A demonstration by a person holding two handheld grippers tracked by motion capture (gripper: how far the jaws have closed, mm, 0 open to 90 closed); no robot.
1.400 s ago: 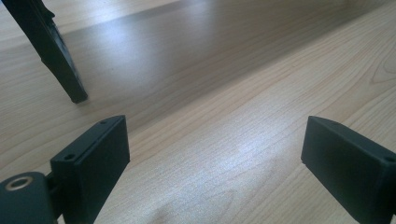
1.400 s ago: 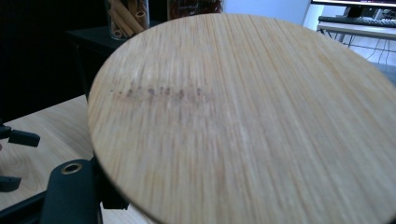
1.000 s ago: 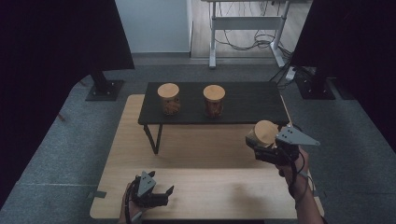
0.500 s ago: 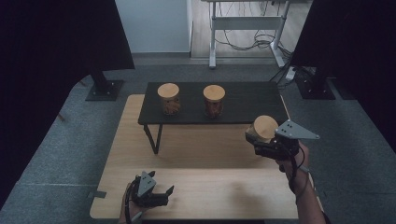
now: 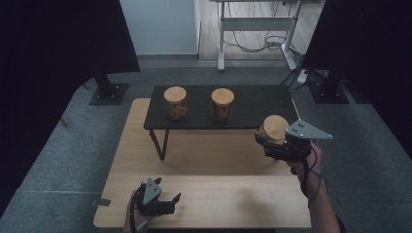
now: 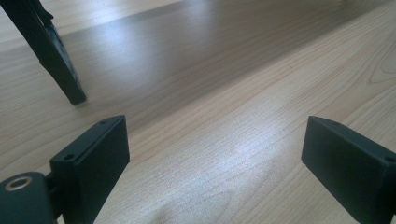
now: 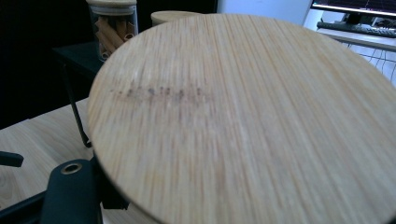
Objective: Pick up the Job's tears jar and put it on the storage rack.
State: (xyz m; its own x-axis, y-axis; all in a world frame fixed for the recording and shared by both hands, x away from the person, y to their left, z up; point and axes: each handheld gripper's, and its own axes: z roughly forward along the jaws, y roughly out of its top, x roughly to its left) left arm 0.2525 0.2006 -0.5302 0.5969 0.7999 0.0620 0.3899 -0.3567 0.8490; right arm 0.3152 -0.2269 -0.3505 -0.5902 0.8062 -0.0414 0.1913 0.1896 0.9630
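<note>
The right gripper [image 5: 272, 145] has its fingers closed on a round glass jar with a flat bamboo lid [image 5: 273, 129], held clear above the light wooden bench [image 5: 214, 204] near that bench's right edge. In the right gripper view the bamboo lid [image 7: 243, 121] lies directly over the fingers, and one black finger [image 7: 70, 191] shows at the lower left, under the lid's rim. The held jar sits just off the front right corner of the low black metal shelf [image 5: 252, 104], apart from it as far as the high view shows. Two more glass jars with bamboo lids stand upright on that shelf, the left jar [image 5: 175, 102] and the middle jar [image 5: 222, 104], well apart from each other; bare shelf surface extends from the middle jar to the right end. The left gripper [image 5: 167, 203] rests low at the front left of the bench with its fingers [image 6: 91, 161] spread wide and nothing between them. Open wood grain lies ahead of it, and the black shelf leg [image 6: 51, 51] stands to the upper left in the left gripper view.
</note>
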